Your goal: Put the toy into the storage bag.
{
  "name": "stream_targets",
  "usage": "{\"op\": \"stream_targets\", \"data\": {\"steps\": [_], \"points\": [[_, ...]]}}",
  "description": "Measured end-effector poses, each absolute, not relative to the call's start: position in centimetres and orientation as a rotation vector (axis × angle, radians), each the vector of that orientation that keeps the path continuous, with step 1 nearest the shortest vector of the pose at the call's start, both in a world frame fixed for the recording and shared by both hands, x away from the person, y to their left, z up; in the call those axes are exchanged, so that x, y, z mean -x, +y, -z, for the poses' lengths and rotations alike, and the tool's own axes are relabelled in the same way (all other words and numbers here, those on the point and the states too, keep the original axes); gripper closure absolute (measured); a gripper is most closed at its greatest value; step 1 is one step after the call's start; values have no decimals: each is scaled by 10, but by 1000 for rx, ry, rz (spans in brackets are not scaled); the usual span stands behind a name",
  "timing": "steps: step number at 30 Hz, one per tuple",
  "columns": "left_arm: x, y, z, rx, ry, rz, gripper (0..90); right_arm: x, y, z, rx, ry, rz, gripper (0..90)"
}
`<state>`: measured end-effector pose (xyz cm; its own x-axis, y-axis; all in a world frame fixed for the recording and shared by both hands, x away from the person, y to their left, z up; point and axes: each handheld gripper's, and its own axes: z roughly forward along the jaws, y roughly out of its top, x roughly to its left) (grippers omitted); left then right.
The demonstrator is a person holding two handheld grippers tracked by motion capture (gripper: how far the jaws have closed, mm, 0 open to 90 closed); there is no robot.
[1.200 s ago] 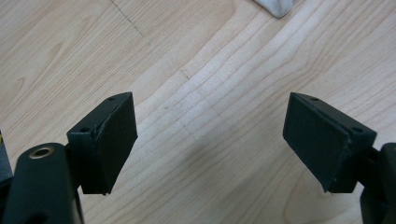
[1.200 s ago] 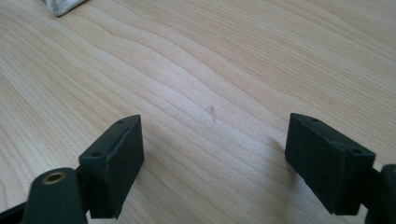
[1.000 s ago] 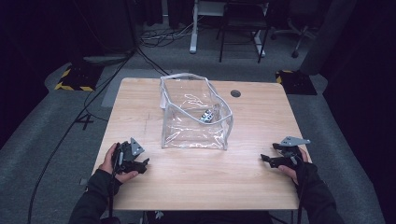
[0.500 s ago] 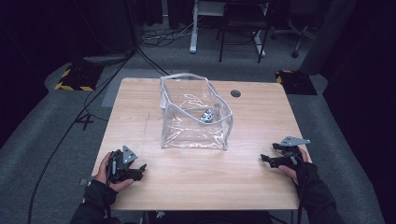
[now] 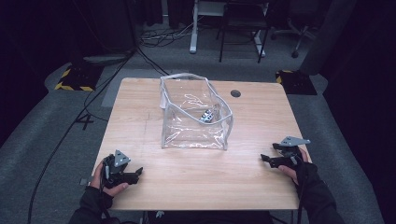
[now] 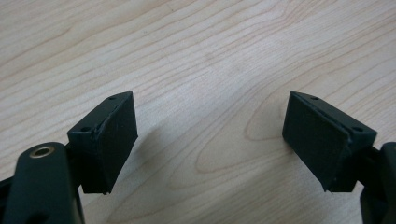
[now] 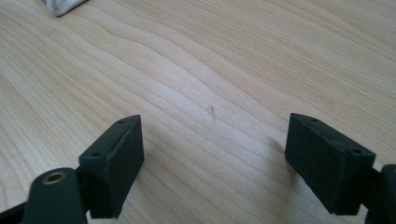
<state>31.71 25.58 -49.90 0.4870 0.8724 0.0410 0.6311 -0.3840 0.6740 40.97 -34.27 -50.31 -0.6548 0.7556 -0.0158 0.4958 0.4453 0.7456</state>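
A clear, soft plastic pouch with a pale grey trimmed rim (image 5: pixel 196 119) is standing open-mouthed on the light wooden table (image 5: pixel 205 186), sitting at mid-width and closer to the far edge than to the near one, with its opening facing up. A small dark and silvery object (image 5: pixel 207 115) is lying inside it, toward the right wall; what it is cannot be told. A pale corner of the pouch (image 7: pixel 63 5) is peeking in at the top left of the right gripper view. A small round dark hole (image 5: pixel 236 93) is sitting in the tabletop just right of the pouch, near the far edge. Both grippers are resting well apart from the pouch. The left gripper (image 5: pixel 135 173) is lying low at the near left corner of the table, held in the person's hand, its jaws pointing toward the table's middle; in the left gripper view (image 6: pixel 210 140) its black pads are standing spread with only bare wood grain between them, grasping nothing. The right gripper (image 5: pixel 265 159) is sitting by the right edge, toward the near right corner, jaws pointing left; in the right gripper view (image 7: pixel 212 158) its pads are likewise standing released, wide apart over bare wood.
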Motion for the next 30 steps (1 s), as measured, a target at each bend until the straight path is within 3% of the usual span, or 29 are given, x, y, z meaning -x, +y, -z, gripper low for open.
{"op": "stream_targets", "data": {"steps": [5, 30], "points": [[-316, 264, 503, -2090, 1267, -470, 176, -410, -343, 503, -1067, 2354, -1044, 200], [-315, 266, 504, -2074, 1284, -475, 157, -409, -342, 503, -1056, 2362, -1046, 195]]}}
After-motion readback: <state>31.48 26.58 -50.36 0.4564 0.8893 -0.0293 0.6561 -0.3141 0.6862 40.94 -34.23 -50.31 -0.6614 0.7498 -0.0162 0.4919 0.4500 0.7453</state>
